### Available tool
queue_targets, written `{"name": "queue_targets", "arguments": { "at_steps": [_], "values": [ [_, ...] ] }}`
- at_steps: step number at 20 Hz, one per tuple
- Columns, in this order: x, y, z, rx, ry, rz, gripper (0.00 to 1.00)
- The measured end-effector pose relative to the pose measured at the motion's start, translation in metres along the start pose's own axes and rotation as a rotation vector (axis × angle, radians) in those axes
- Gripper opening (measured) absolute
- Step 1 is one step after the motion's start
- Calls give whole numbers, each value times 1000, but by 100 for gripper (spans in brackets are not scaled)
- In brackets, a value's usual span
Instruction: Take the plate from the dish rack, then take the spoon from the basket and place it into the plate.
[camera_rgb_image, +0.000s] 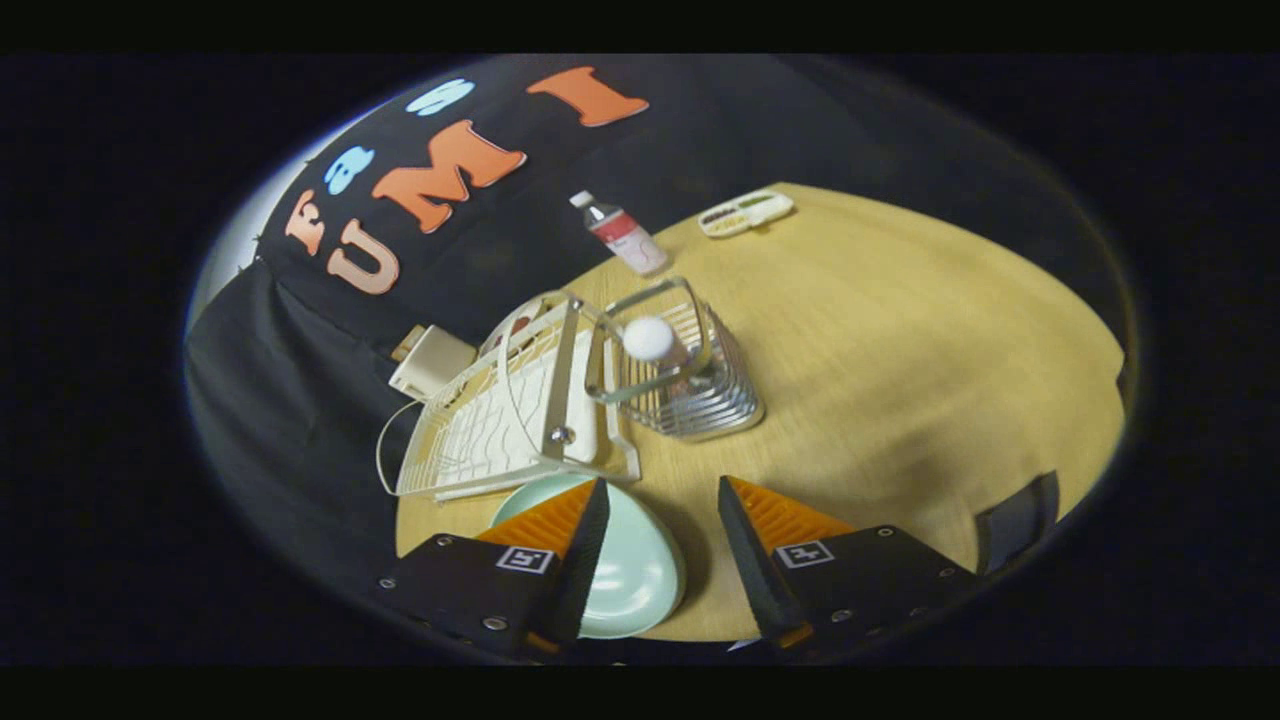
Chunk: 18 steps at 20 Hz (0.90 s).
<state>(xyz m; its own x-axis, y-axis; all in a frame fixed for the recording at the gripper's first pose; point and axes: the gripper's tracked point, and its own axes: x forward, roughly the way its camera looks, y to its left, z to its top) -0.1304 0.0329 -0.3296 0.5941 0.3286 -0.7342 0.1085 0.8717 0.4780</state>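
- The gripper hangs above the near part of the wooden worktop with its two fingers spread apart and nothing between them; bare wood shows through the gap.
- The plate, pale green, lies flat on the worktop close to its near edge; one finger crosses over the plate's far side and hides part of it, while the rest of the plate reaches into the gap; I cannot tell whether that finger touches it; the other finger stands clear of it, over bare wood.
- The dish rack, a cream wire one, sits just beyond the plate, by the worktop's edge that meets the black cloth wall; its near rim comes right up to the plate's far edge.
- The basket, of shiny wire, stands hard against the rack on the side nearer the worktop's middle, ahead of the fingers; the spoon stands upright in it, its round white end poking above the rim.
- A bottle with a red label stands at the worktop's far edge; a small flat tray lies near the far corner, well apart from the basket.
- A beige box rests beyond the rack, against the cloth.
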Motion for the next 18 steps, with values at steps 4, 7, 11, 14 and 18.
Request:
{"name": "queue_targets", "arguments": {
  "at_steps": [4,7,11,14,18],
  "values": [
    [-5,-6,54,-181,-218,-60,66],
    [-2,0,65,-238,-282,-55,66],
    [11,4,65,-331,-296,-57,54],
    [16,-2,71,-369,-312,-94,41],
    [14,-7,74,-299,-301,-110,17]
  ]
}}
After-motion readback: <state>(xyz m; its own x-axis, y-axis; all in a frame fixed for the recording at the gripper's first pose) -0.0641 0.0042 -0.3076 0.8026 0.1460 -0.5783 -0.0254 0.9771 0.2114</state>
